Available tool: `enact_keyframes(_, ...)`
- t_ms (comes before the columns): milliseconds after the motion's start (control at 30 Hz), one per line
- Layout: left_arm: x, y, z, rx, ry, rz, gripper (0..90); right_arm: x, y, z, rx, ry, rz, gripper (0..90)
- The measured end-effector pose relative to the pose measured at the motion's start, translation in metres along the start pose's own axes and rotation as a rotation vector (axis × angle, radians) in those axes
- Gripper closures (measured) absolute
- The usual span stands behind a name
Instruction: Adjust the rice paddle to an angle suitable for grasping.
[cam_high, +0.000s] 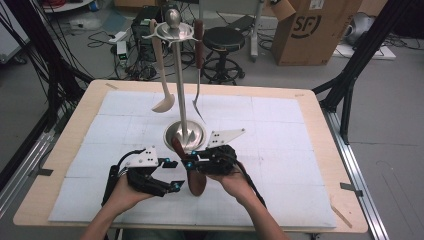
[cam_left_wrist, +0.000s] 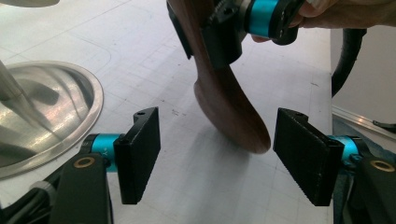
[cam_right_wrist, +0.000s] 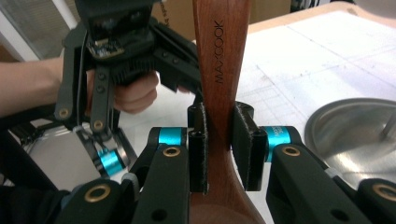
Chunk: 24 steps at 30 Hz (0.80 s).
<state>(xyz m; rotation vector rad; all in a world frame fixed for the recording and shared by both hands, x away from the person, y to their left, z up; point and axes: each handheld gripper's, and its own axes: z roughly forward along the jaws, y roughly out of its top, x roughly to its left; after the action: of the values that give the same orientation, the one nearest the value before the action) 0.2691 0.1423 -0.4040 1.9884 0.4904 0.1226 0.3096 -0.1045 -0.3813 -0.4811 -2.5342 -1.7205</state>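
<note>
On the dark wooden spoon clamped between my right jaws I read "MAXCOOK", printed in dark capitals running lengthwise along the handle. Far off on the right, beyond the table, a brown cardboard box on the floor carries a large white "SF" logo inside a curved outline on its side. Faint print marks the blue sleeve beside my right jaw, too small to make out.

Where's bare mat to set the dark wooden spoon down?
Free: the white mat right of the right gripper, out to the wooden table edge, and the left strip beyond the left gripper. Crowded: centre, where the steel utensil stand, both grippers and the dark wooden spoon bunch together.
</note>
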Motion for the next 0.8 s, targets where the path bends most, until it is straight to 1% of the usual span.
enact_keyframes(167,0.000,0.000,0.001,0.008,0.002,0.008,35.0,0.002,0.001,0.004,-0.023,-0.007,0.001,77.5)
enact_keyframes(267,-0.001,0.000,0.001,0.008,0.000,0.008,35.9,0.004,0.001,0.006,-0.032,-0.011,-0.003,77.5)
enact_keyframes(367,-0.001,0.001,0.002,0.012,-0.001,0.015,37.3,0.006,0.002,0.009,-0.037,-0.013,-0.005,77.5)
enact_keyframes(433,-0.001,0.001,0.002,0.011,0.000,0.019,39.8,0.007,0.002,0.011,-0.044,-0.014,-0.005,77.5)
enact_keyframes(500,-0.001,0.001,0.002,0.017,0.009,0.021,40.9,0.009,0.002,0.012,-0.051,-0.015,-0.003,77.5)
enact_keyframes(633,-0.001,0.000,0.002,0.028,0.020,0.027,47.2,0.011,0.003,0.015,-0.054,-0.015,-0.007,77.5)
enact_keyframes(700,-0.001,0.000,0.002,0.031,0.012,0.027,50.9,0.012,0.003,0.015,-0.055,-0.016,-0.007,77.5)
enact_keyframes(800,-0.001,0.000,0.001,0.030,0.009,0.023,53.1,0.014,0.003,0.015,-0.053,-0.026,-0.015,77.4)
